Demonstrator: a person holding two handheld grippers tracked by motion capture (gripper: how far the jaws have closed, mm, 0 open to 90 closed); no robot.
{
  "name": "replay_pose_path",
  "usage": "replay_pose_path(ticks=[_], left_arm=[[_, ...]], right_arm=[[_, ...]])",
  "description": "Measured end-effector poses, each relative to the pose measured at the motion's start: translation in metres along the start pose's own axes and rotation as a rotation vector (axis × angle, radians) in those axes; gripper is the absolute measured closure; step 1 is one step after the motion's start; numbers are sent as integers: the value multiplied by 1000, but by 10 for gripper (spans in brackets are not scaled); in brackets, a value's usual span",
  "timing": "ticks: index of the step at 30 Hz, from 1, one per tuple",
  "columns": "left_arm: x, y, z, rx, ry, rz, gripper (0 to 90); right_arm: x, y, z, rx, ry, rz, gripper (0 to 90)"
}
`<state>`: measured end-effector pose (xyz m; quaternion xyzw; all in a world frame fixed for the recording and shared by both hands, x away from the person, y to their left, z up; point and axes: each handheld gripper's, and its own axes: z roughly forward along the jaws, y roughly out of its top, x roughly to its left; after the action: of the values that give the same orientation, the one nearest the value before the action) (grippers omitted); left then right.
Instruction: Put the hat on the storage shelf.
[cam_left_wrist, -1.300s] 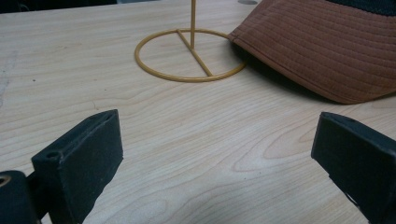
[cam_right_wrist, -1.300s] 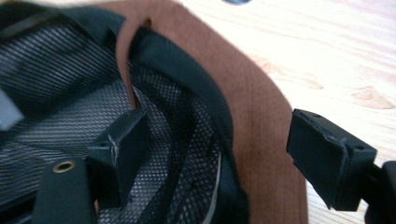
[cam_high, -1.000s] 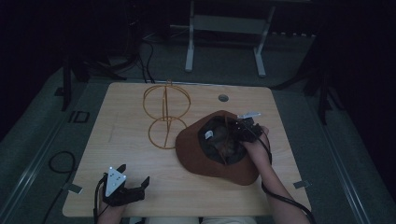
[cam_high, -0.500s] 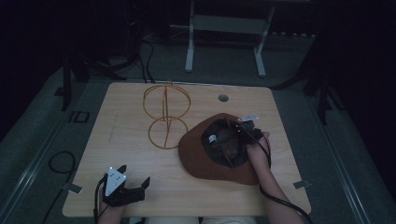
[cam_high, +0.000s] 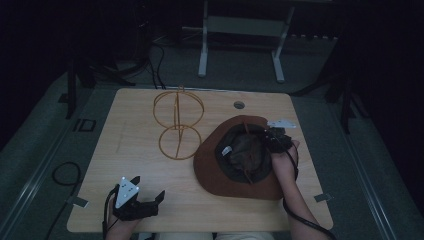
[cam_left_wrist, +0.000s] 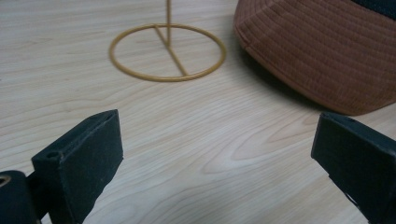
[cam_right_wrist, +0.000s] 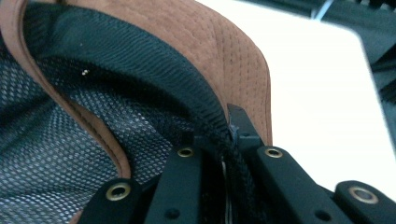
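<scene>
Brown hat (cam_high: 235, 165) is seen lying crown-down on the table (cam_high: 135, 130), its dark mesh lining turned upward, just right of the gold wire stand (cam_high: 177, 125)

Right tool (cam_high: 276, 139) is clamped on the hat at its right-hand rim, on the side away from the stand; in the right gripper view the hat's edge (cam_right_wrist: 243, 70) and black mesh lining (cam_right_wrist: 93, 93) are pinched between the two closed jaws of the right tool (cam_right_wrist: 229, 149)

Left tool (cam_high: 142, 197) is held low at the near table edge, well apart from the hat and nearer the person than the stand; jaws are spread wide with nothing between them

In the left gripper view the stand's round base ring (cam_left_wrist: 168, 51) is seen flat on the wood beyond the left tool (cam_left_wrist: 215, 149), with the hat brim (cam_left_wrist: 322, 51) to the ring's right, close but not touching
</scene>
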<state>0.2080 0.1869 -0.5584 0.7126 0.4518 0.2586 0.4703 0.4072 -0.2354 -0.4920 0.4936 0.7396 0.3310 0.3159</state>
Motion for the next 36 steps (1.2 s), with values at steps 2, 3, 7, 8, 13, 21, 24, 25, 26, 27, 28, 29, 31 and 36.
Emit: replay_pose_path(ticks=[2,3,7,8,13,21,24,25,26,27,28,29,31,36], left_arm=[[-6,2,1,12,2,37,27],[-10,3,2,13,-2,56,39],[-18,6,8,49,-43,63,41],[-20,8,10,55,-55,67,41],[-32,24,19,57,-90,90,41],[-46,62,32,59,-136,104,41],[-51,78,36,46,-134,119,48],[-53,83,38,40,-134,131,50],[-56,88,40,40,-124,145,50],[-58,92,43,43,-126,156,52],[-60,95,46,44,-132,160,53],[-63,99,49,51,-125,164,53],[-67,106,55,52,-128,169,60],[-76,125,69,33,-145,159,61]], right_arm=[[0,3,-9,-12,2,-1,843],[-1,4,-13,-15,8,5,844],[-3,7,-26,-39,7,2,844],[-3,7,-29,-42,15,8,844],[-2,8,-42,-78,25,14,843],[1,16,-65,-138,55,15,843],[4,18,-70,-153,60,10,843],[4,18,-71,-155,61,11,843],[5,18,-73,-161,64,13,843],[6,18,-74,-165,66,13,843],[6,18,-76,-170,69,13,843],[7,18,-78,-176,74,14,843],[10,18,-82,-189,71,7,843],[15,20,-91,-213,81,-6,843]])
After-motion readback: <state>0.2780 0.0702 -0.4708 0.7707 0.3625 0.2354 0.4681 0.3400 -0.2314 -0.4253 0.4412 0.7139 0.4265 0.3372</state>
